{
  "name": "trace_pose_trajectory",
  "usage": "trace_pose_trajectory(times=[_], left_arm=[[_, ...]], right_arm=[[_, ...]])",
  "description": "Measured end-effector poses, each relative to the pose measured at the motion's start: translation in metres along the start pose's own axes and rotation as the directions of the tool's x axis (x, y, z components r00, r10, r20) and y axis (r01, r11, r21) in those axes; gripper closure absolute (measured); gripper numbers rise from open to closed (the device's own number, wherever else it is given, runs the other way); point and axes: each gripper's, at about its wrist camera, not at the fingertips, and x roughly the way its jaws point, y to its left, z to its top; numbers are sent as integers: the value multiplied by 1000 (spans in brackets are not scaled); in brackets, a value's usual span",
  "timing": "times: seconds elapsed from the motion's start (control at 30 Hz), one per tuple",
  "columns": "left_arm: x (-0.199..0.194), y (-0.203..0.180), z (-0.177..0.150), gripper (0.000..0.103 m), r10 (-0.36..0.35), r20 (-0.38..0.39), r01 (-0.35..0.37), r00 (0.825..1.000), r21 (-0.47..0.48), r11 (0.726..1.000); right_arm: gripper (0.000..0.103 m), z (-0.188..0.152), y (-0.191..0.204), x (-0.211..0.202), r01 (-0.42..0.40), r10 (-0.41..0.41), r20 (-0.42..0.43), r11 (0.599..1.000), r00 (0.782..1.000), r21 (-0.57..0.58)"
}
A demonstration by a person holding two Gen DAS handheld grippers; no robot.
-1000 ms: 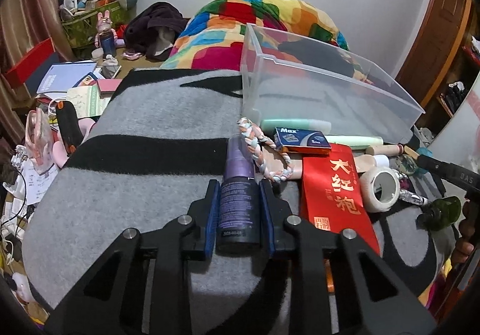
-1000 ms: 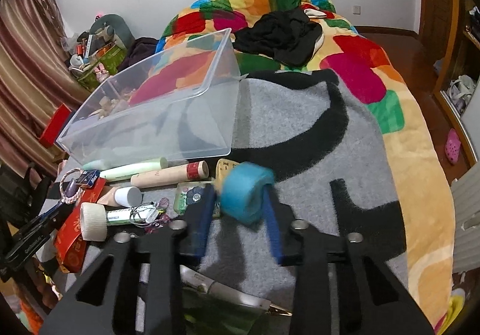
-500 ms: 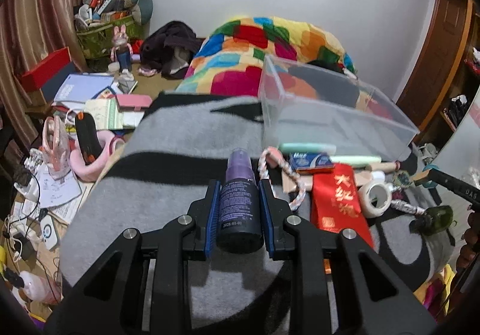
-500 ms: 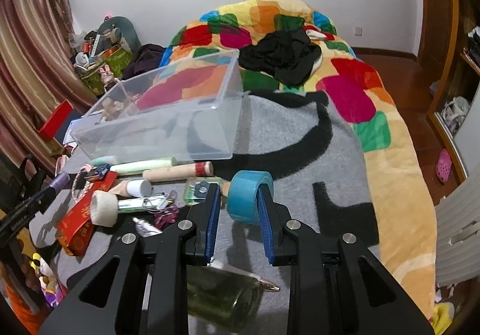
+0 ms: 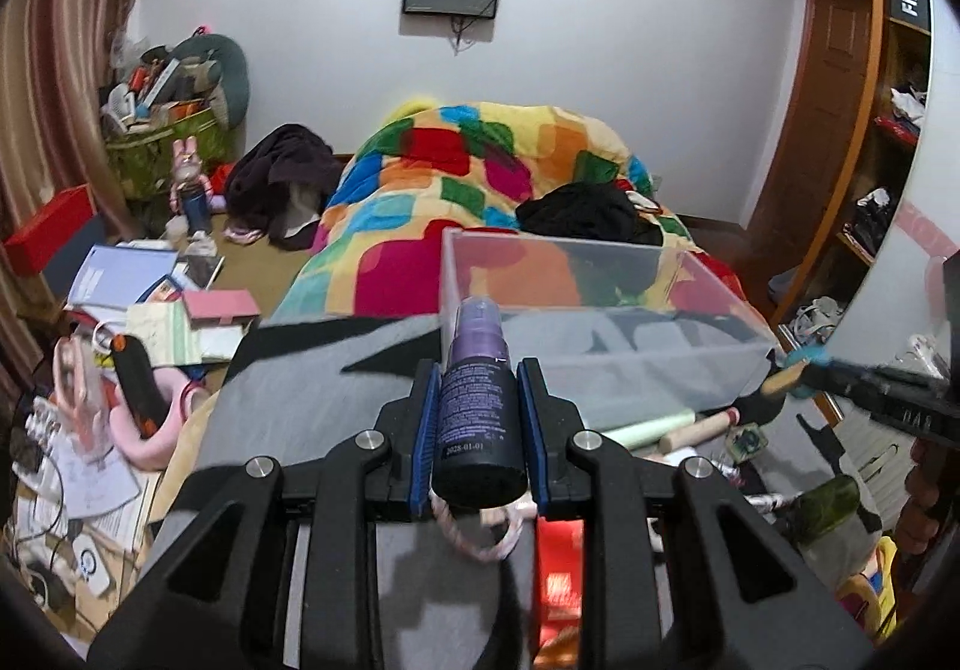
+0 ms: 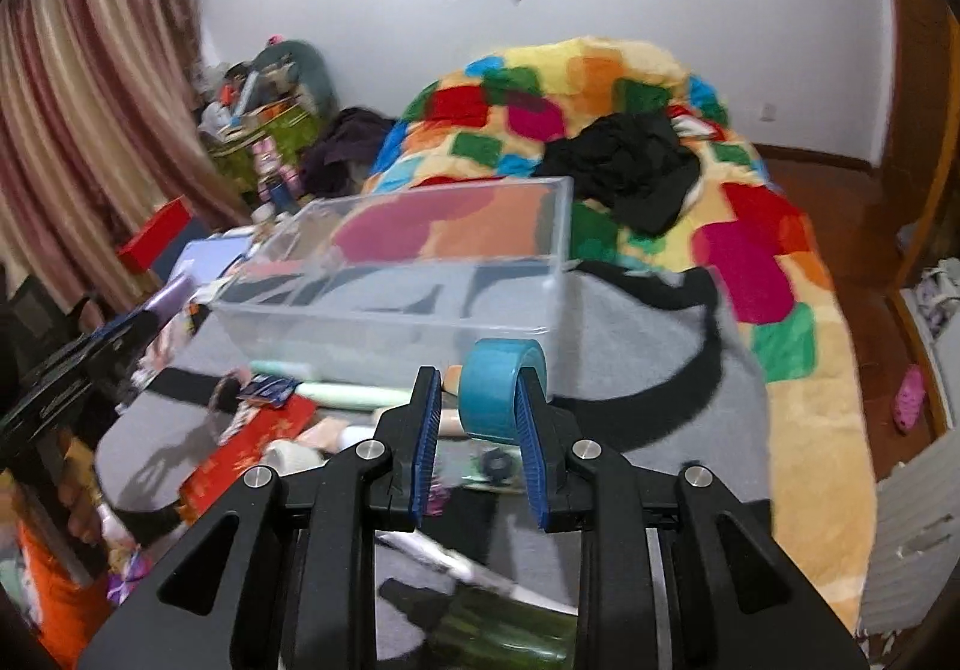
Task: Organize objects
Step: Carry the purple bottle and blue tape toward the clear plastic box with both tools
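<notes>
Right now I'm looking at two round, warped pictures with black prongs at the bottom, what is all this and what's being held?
Those prongs are hand-held two-finger grippers; a person carries one in each hand, with a wide-angle camera on each looking along the fingers. The left view shows the left gripper clamped on a dark purple spray bottle. The right view shows the right gripper, with a blue roll of tape between its fingers. Both are raised over a grey-and-black blanket on a bed. On it stand a clear plastic bin and loose clutter, including a red packet and a pale green tube.
</notes>
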Motion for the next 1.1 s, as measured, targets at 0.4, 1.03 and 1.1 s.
trace_pose_trajectory(times=[0.4,1.03,1.1], left_arm=[[37,-20,17,78,-15,-46,18,999,63,998],[93,-28,40,78,51,-118,-38,992,112,993],[99,-29,42,77,61,-133,-45,989,122,991]], right_arm=[[80,-27,7,34,14,-24,-129,997,991,-76],[92,-25,1,24,58,-70,-87,989,994,-140],[91,-25,-1,23,64,-76,-88,989,993,-131]])
